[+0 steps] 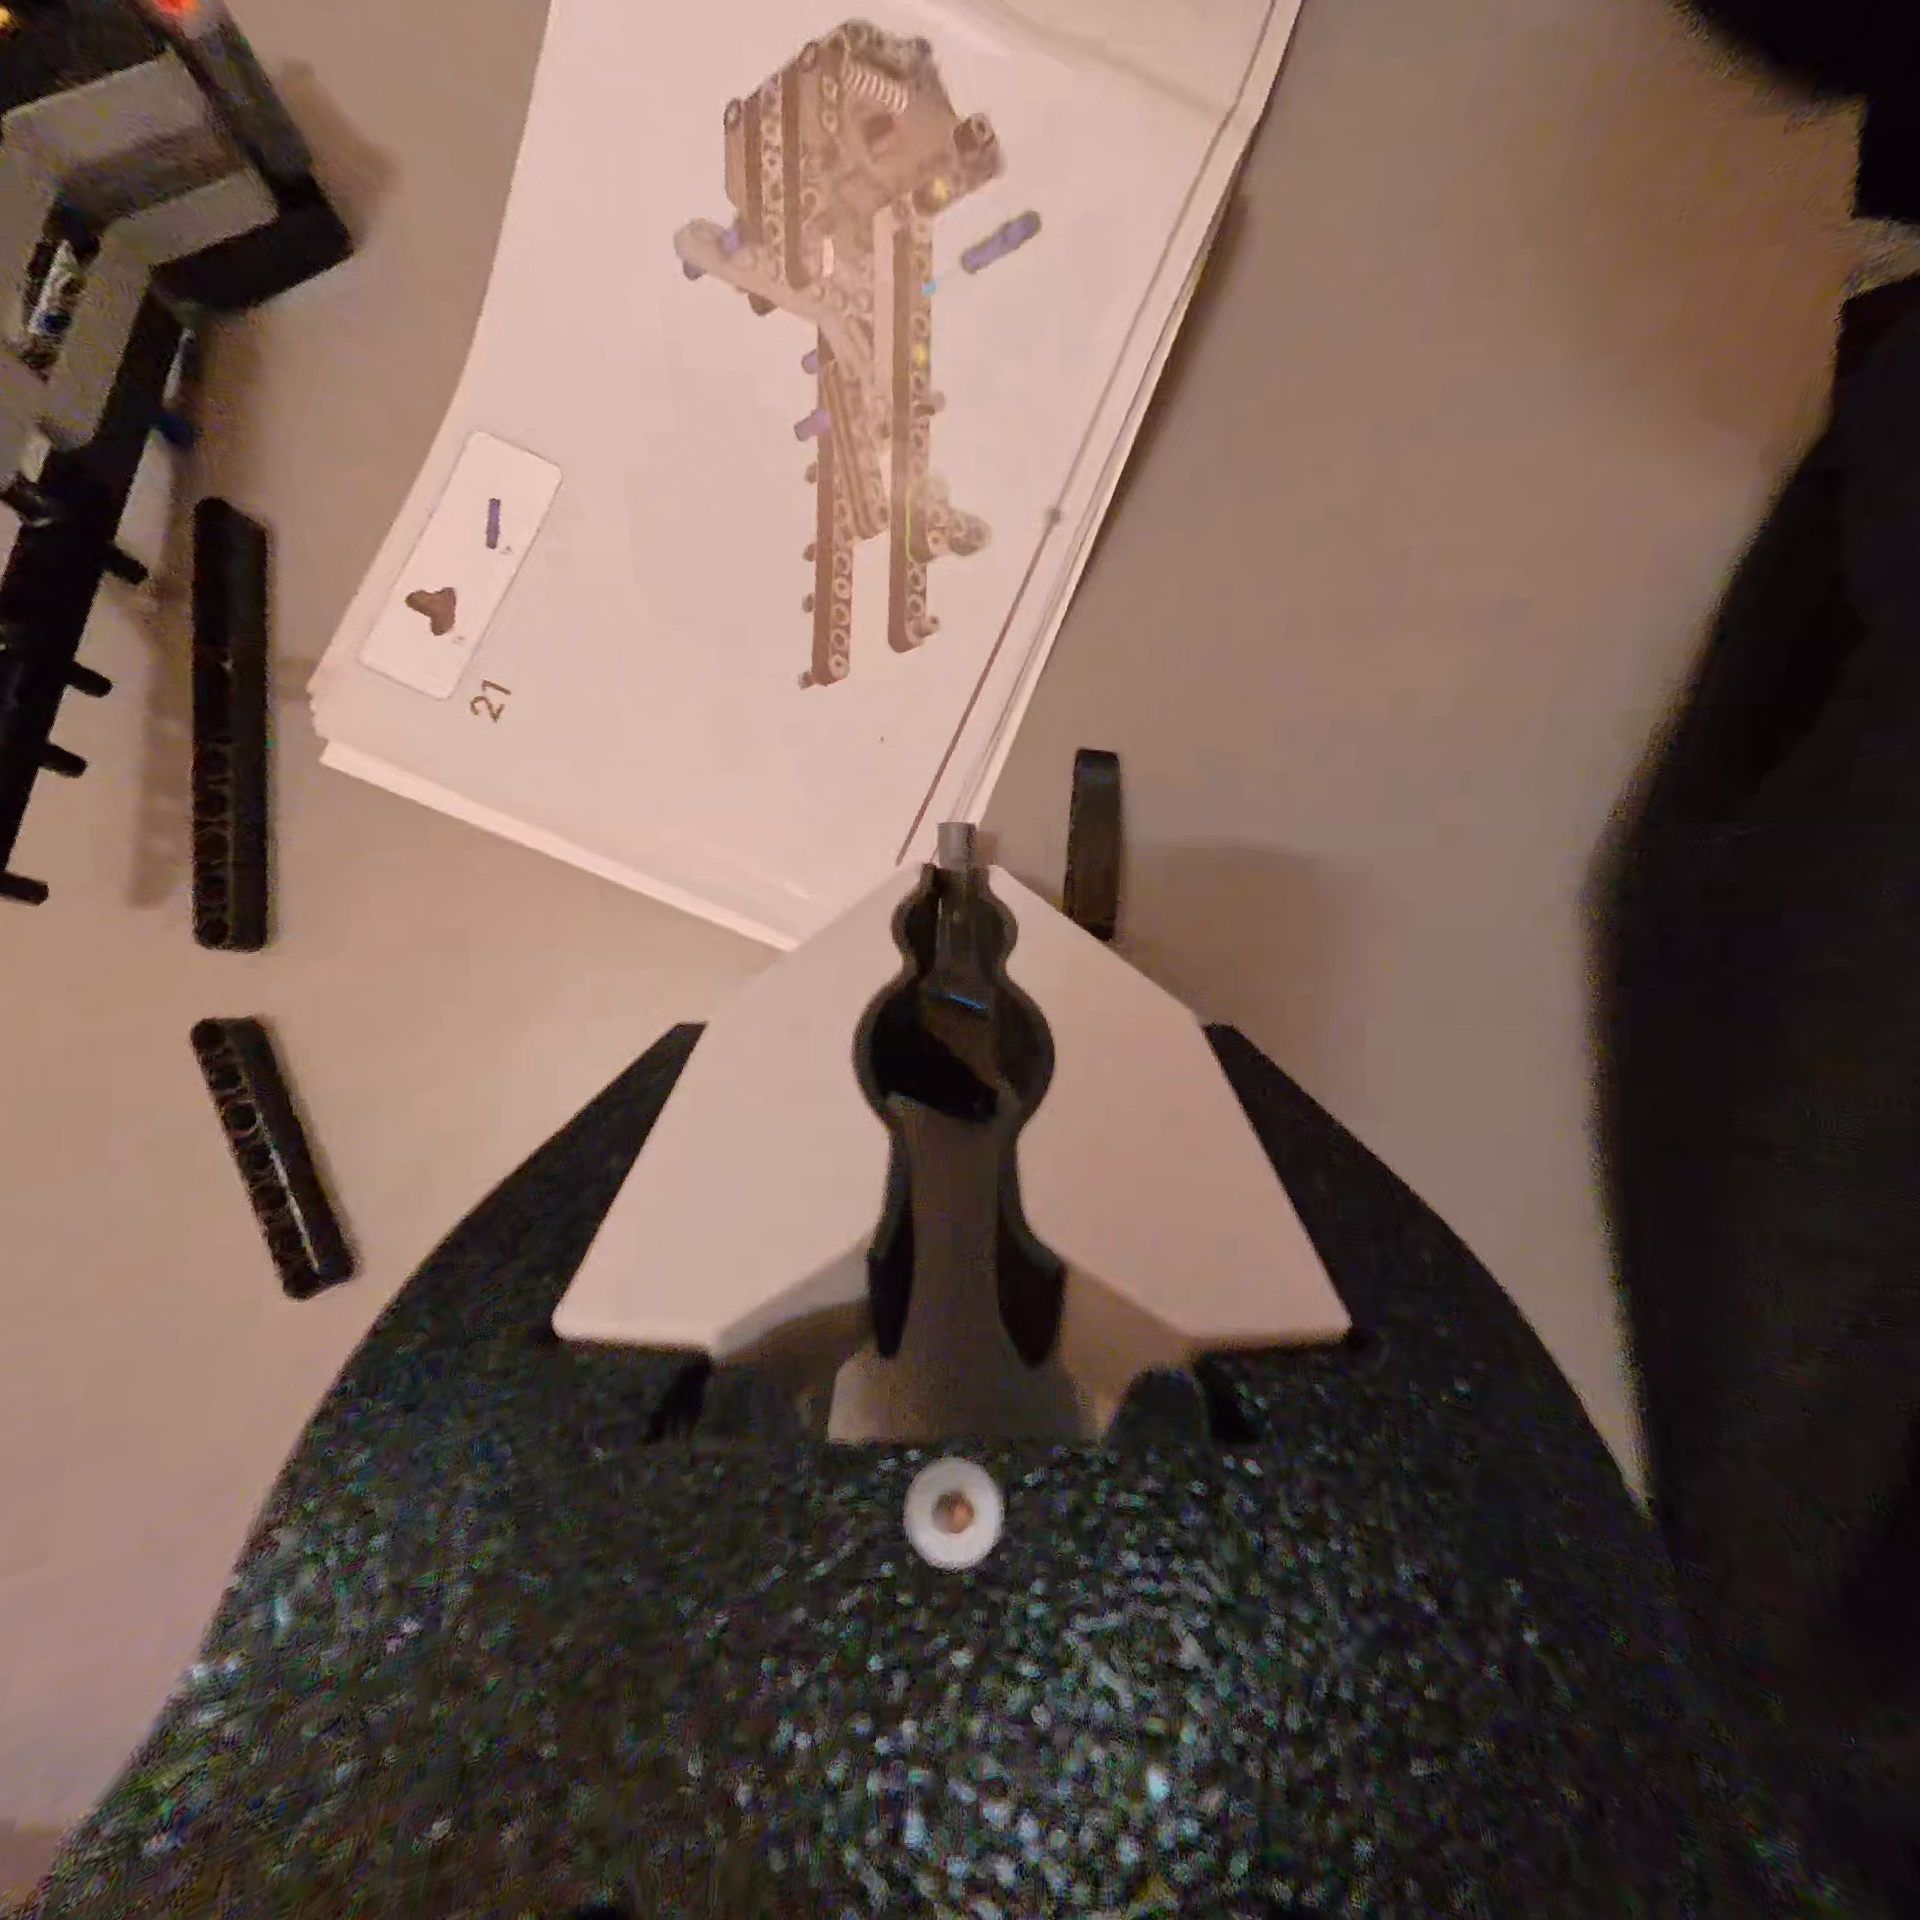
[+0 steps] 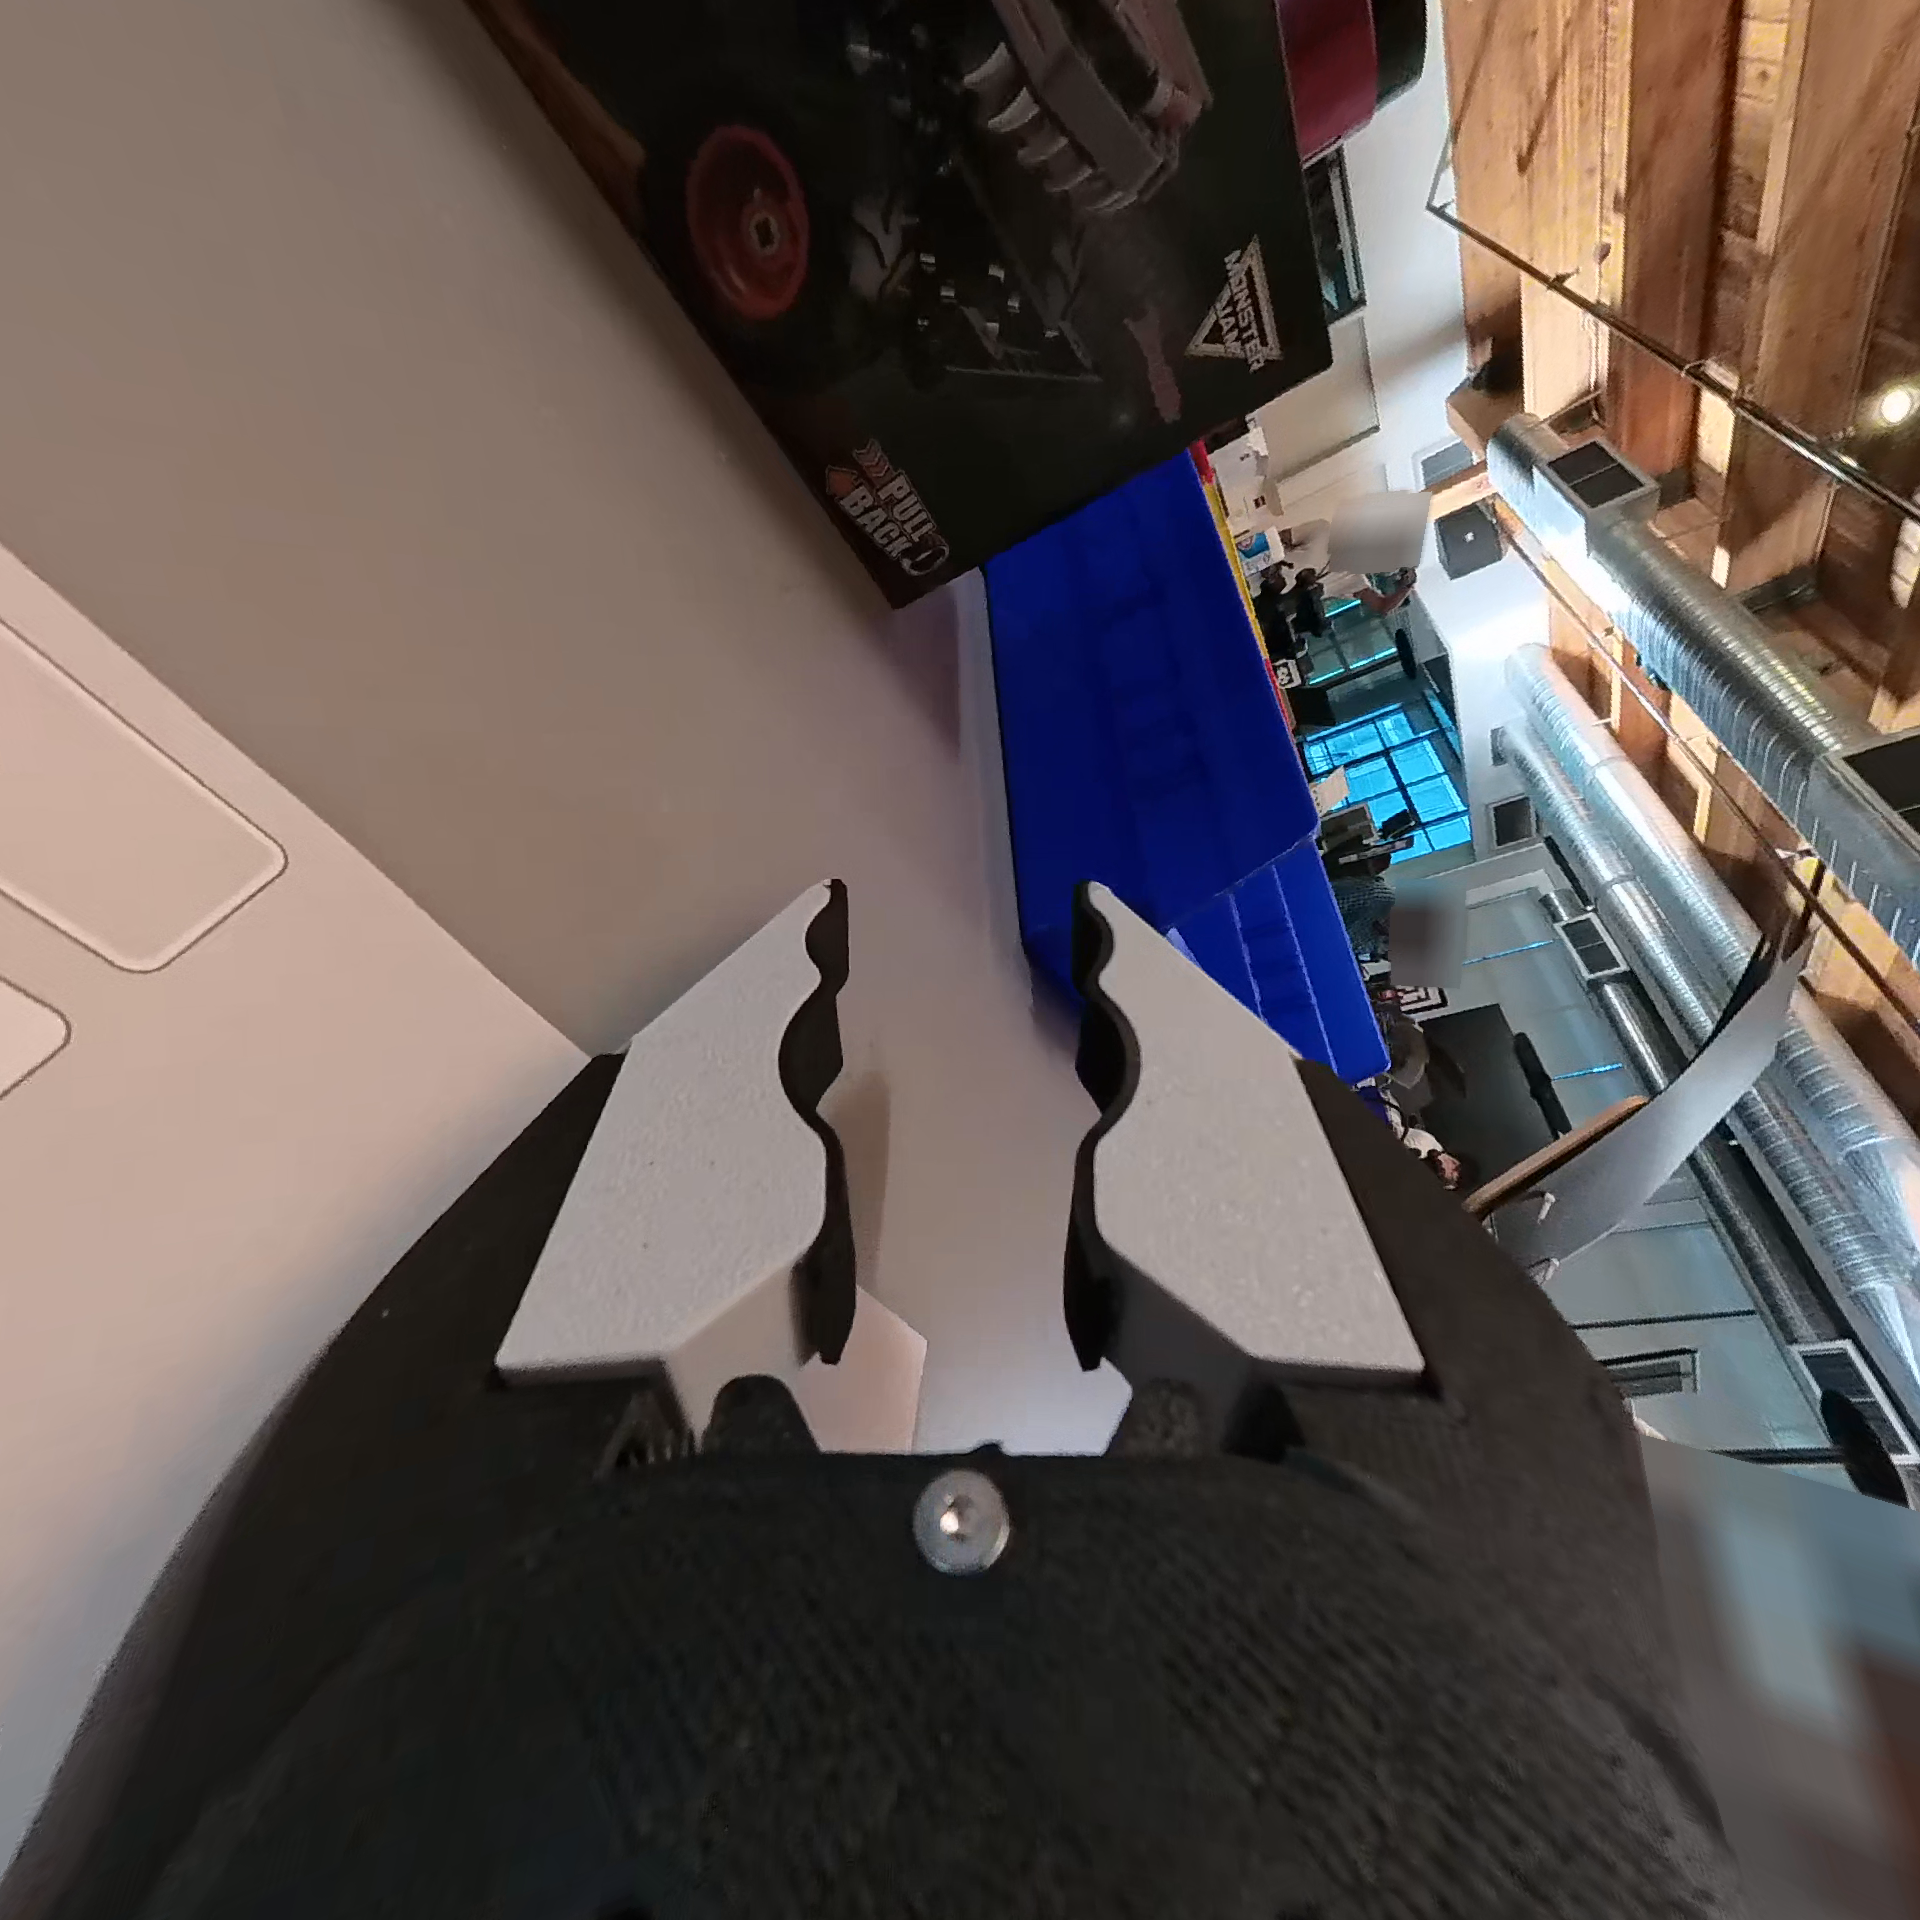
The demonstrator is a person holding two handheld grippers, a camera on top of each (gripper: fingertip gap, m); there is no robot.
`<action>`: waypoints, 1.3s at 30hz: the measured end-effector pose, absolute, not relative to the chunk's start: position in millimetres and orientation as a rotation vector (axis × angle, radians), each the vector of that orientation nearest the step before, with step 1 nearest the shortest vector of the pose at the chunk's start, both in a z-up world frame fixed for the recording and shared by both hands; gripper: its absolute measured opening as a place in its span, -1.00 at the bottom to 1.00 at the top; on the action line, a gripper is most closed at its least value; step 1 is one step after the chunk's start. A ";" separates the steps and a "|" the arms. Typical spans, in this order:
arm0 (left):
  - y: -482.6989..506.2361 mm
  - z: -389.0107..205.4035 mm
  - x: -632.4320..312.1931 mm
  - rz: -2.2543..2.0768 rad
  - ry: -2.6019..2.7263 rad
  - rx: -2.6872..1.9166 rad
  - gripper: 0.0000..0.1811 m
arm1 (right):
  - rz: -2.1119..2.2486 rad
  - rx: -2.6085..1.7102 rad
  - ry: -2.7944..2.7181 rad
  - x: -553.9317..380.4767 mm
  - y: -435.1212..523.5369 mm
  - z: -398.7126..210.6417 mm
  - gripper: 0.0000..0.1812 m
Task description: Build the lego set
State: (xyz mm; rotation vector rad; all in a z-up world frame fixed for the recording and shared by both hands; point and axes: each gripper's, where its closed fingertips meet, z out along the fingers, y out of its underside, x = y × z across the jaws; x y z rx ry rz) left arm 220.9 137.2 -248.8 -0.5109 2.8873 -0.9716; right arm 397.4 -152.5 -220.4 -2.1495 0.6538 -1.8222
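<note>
The left gripper (image 1: 958, 883) hangs over a beige table (image 1: 1403, 520), its fingers pressed together on a small grey-tipped lego pin (image 1: 956, 847) that pokes out past their tips. The open instruction booklet (image 1: 727, 416) lies just beyond the pin. Left of the booklet lie two loose black lego beams (image 1: 230, 727) (image 1: 272, 1153), and farther left the partly built black-and-grey model (image 1: 94, 312). A short black piece (image 1: 1093, 842) lies just right of the booklet's near corner. The right gripper (image 2: 961, 914) is tilted sideways, fingers apart and empty, facing the dark set box (image 2: 987, 260) and a blue bin (image 2: 1143, 748) beside it.
</note>
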 end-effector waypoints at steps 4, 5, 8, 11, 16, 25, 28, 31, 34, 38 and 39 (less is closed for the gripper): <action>141.7 -259.8 217.0 -0.828 2.944 -0.417 -0.95 | -1.798 -2.131 0.653 396.5 -151.1 -218.7 -0.52; 139.9 -259.4 216.5 -0.833 2.946 -0.409 -0.95 | -1.793 -2.120 0.654 396.0 -150.8 -217.3 -0.51; 137.5 -260.5 213.3 -0.831 2.973 -0.417 -0.92 | -1.780 -2.072 0.666 394.0 -150.7 -211.3 -0.50; 138.2 -260.3 213.0 -0.817 2.979 -0.417 -0.89 | -1.784 -1.990 0.689 390.9 -152.9 -200.5 -0.49; 140.4 -248.8 218.5 -0.849 2.935 -0.424 -0.87 | -1.822 -1.848 0.719 385.0 -159.0 -178.0 -0.48; 177.7 -166.4 272.9 -1.217 2.504 -0.691 -0.84 | -1.837 -1.744 0.693 375.0 -153.5 -156.6 -0.48; 199.3 -131.9 290.8 -1.320 2.275 -0.787 -0.78 | -1.821 -1.734 0.696 374.5 -150.6 -156.3 -0.48; 222.6 -109.6 301.4 -1.327 2.099 -0.835 -0.71 | -1.802 -1.758 0.684 375.6 -146.0 -160.6 -0.48; 241.2 -93.5 304.5 -1.326 1.991 -0.870 -0.63 | -1.795 -1.769 0.667 375.8 -141.8 -161.9 -0.49; 264.4 -78.2 304.0 -1.296 1.923 -0.870 -0.62 | -1.794 -1.777 0.662 376.2 -140.4 -163.0 -0.49; 271.6 -76.8 305.0 -1.270 1.917 -0.873 -0.62 | -1.791 -1.780 0.666 376.5 -140.8 -163.7 -0.49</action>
